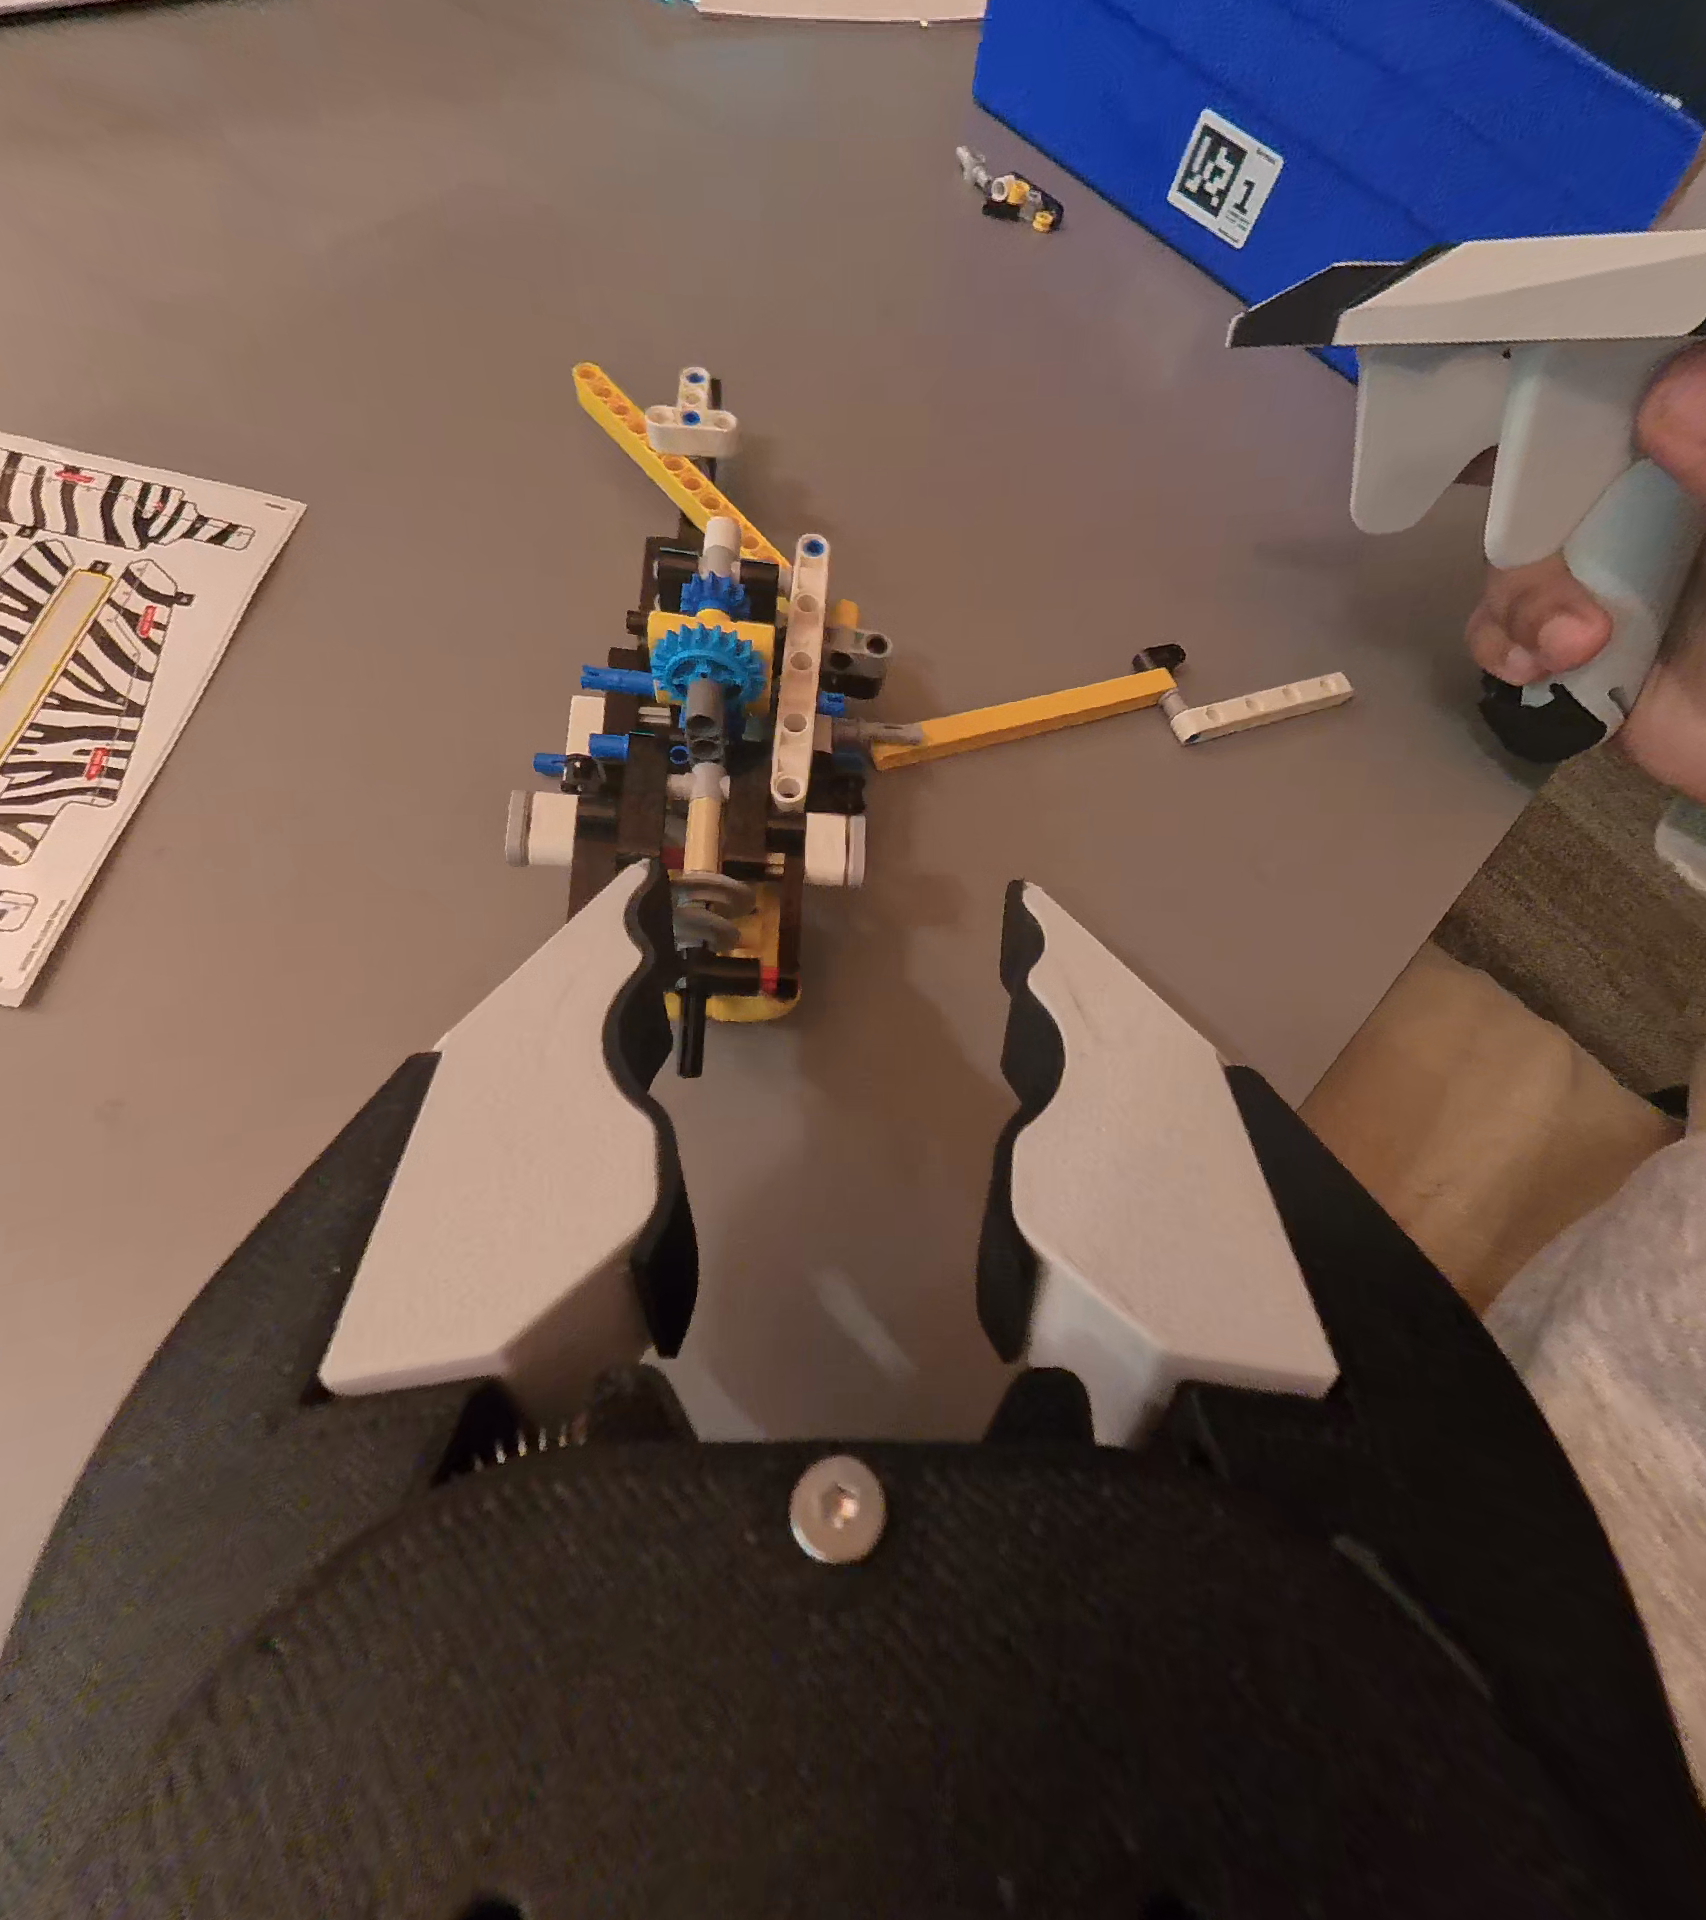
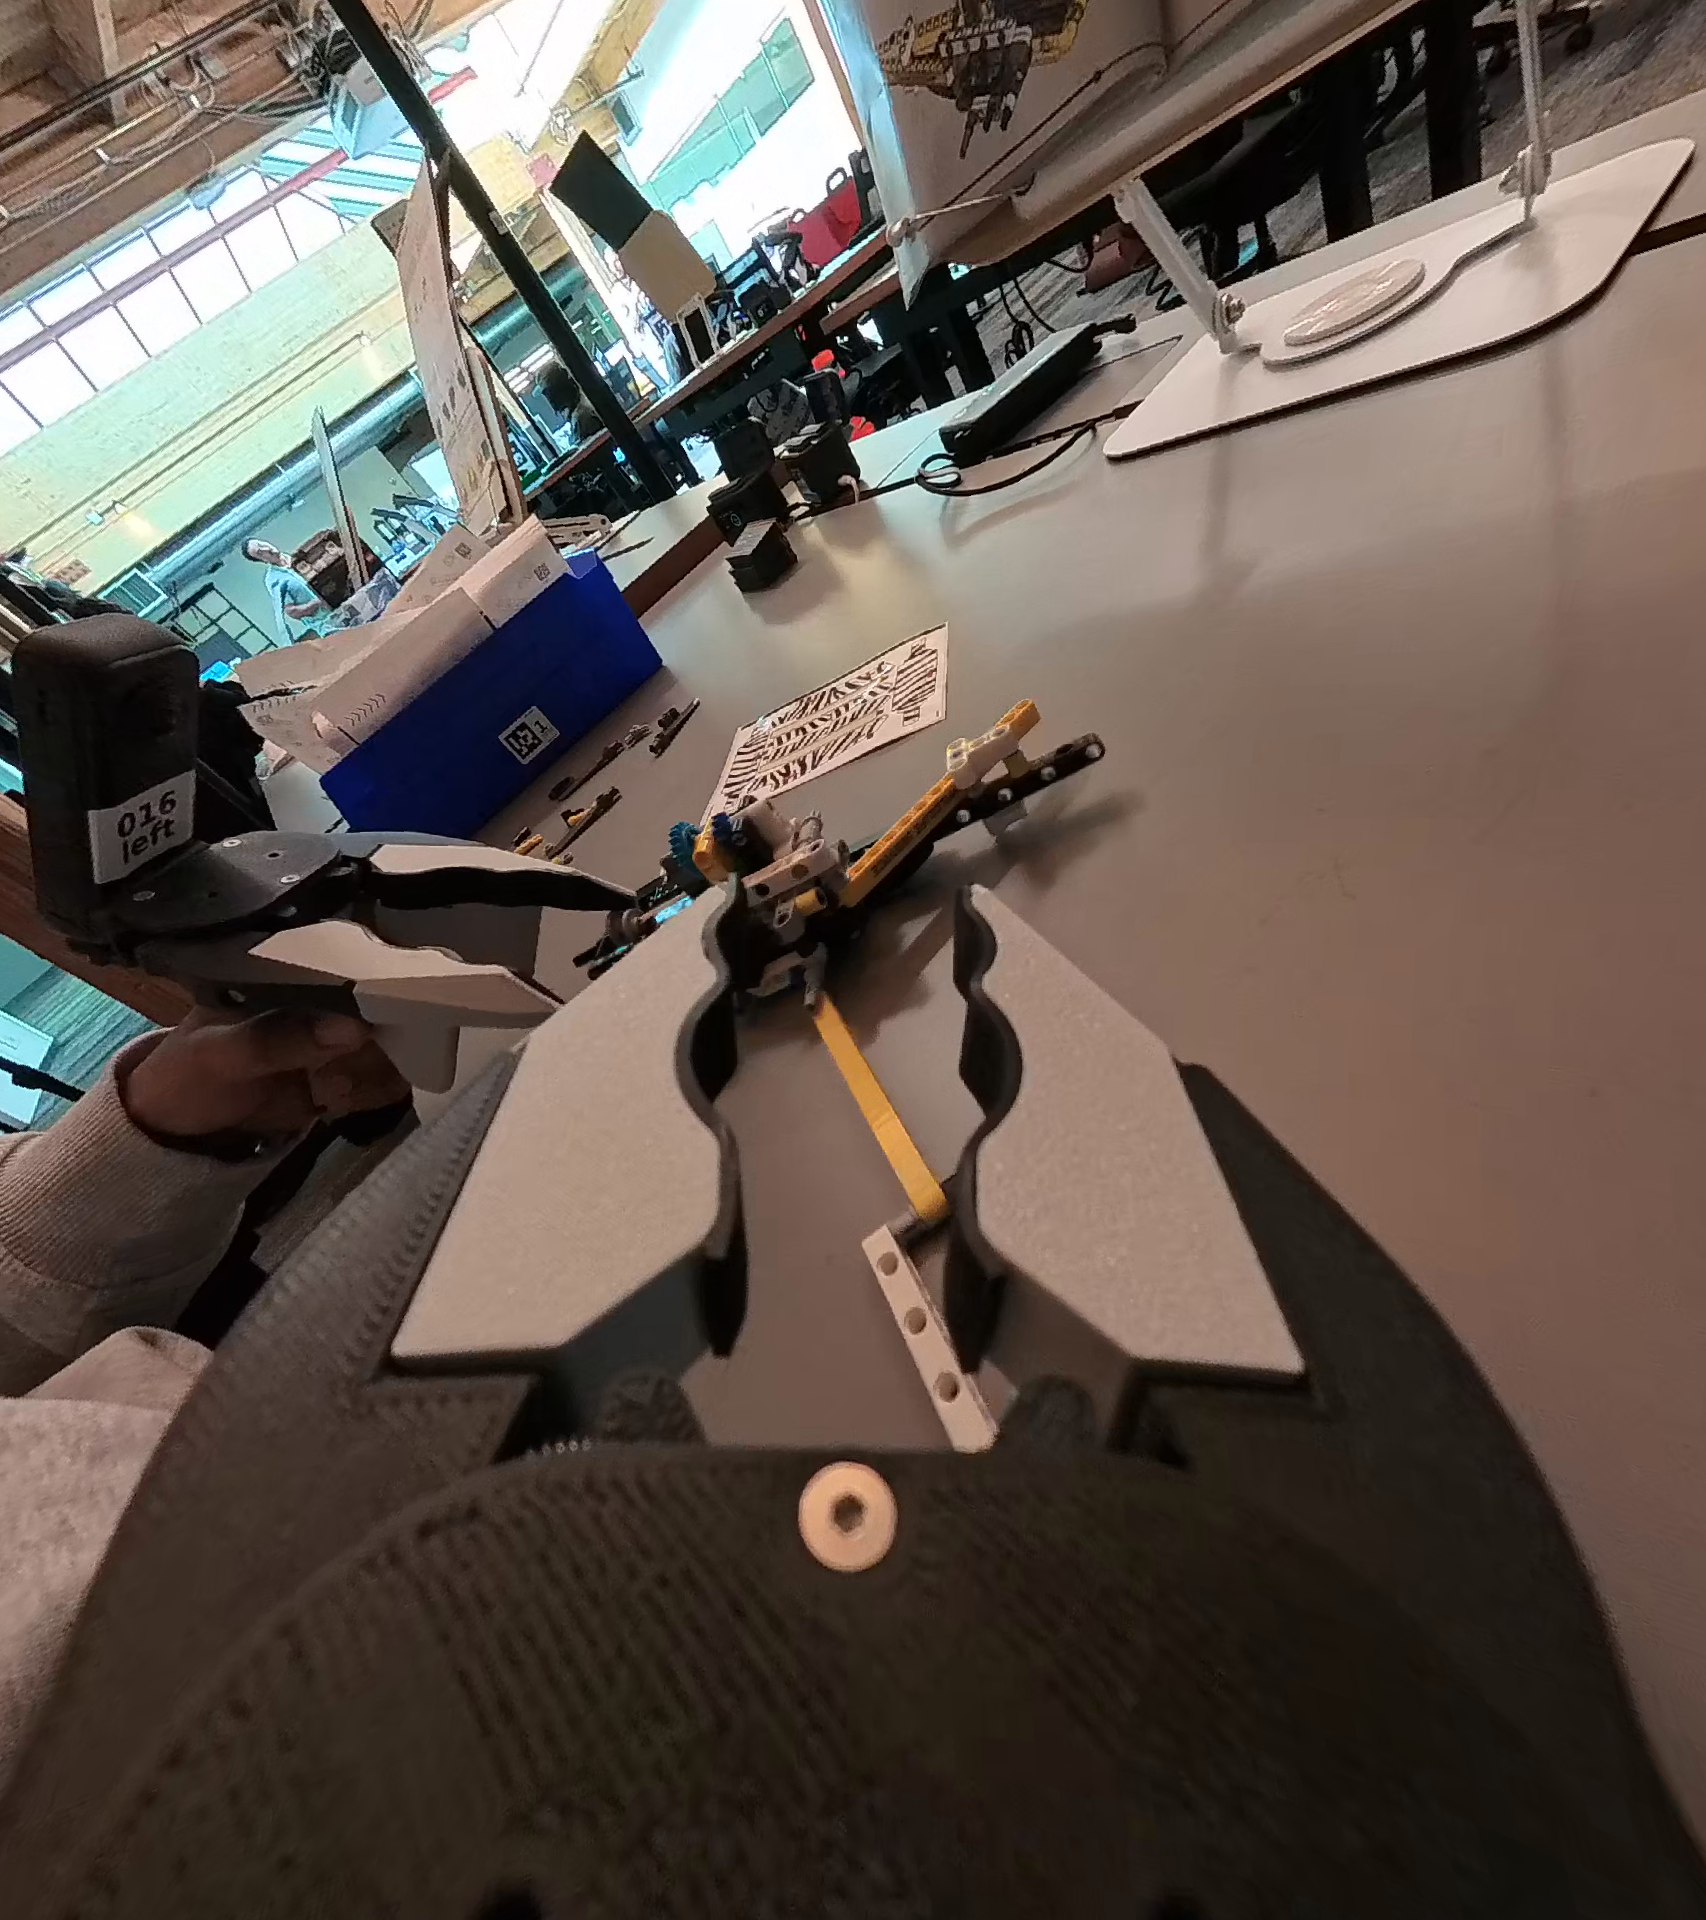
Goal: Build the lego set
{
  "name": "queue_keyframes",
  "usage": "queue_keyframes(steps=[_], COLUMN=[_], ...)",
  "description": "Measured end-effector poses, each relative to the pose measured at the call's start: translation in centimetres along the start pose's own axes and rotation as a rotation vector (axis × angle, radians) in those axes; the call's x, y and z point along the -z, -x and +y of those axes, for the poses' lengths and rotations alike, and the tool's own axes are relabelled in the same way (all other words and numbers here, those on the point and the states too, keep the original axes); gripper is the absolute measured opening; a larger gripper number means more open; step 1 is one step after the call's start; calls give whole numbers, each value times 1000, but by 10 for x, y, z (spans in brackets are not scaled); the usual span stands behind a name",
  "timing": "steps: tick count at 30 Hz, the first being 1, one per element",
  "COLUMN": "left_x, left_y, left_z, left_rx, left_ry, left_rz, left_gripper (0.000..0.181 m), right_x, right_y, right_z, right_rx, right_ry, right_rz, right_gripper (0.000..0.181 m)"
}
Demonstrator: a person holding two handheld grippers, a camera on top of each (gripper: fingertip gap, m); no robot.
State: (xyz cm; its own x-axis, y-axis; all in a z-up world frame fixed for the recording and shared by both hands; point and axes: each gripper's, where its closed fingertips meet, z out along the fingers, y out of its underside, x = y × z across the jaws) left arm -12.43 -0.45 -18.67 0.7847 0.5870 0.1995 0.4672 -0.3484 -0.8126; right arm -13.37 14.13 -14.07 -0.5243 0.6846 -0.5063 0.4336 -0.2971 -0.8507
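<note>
The left gripper (image 1: 828, 894) is spread wide with nothing between its fingers. Its left fingertip (image 1: 620, 914) overlaps the near end of the half-built lego model (image 1: 714, 727), beside the black pin that sticks out toward the tool; whether it touches cannot be told. The model lies flat on the grey table (image 1: 309, 260), straight ahead of this tool.

The right gripper (image 2: 844, 914) is also spread and empty. Between its fingers, close in, lies a white beam (image 2: 922, 1330) joined to a thin yellow beam (image 2: 875, 1101) that runs forward to the model (image 2: 776, 883) just past its fingertips.

Farther ahead of the left tool are some loose small parts (image 1: 1015, 192) and a blue bin (image 1: 1348, 135); off to its left lies a striped sticker sheet (image 1: 49, 675).

The risks, as I judge them: the model is unheld, so a push from either tool could slide or spin it. The long yellow arm is lightly attached, and closing on it off-centre could lever it loose. The left fingertip could also knock the pin out.
</note>
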Motion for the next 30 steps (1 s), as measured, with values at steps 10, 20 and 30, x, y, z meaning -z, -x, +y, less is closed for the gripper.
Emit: queue_keyframes(steps=[10,20,30], left_x=[-8,-11,5], left_y=[-14,-26,0], left_z=[-2,-5,-17], left_rx=[2,0,95], left_ry=[-13,-33,-129], left_rz=[45,96,66], left_gripper=[62,62,63], right_x=[-1,-1,-1], right_y=[1,1,0], right_z=[1,1,1], right_rx=[1,3,7], right_ry=[3,7,8], right_rz=[-1,0,4], right_gripper=[38,38,37])
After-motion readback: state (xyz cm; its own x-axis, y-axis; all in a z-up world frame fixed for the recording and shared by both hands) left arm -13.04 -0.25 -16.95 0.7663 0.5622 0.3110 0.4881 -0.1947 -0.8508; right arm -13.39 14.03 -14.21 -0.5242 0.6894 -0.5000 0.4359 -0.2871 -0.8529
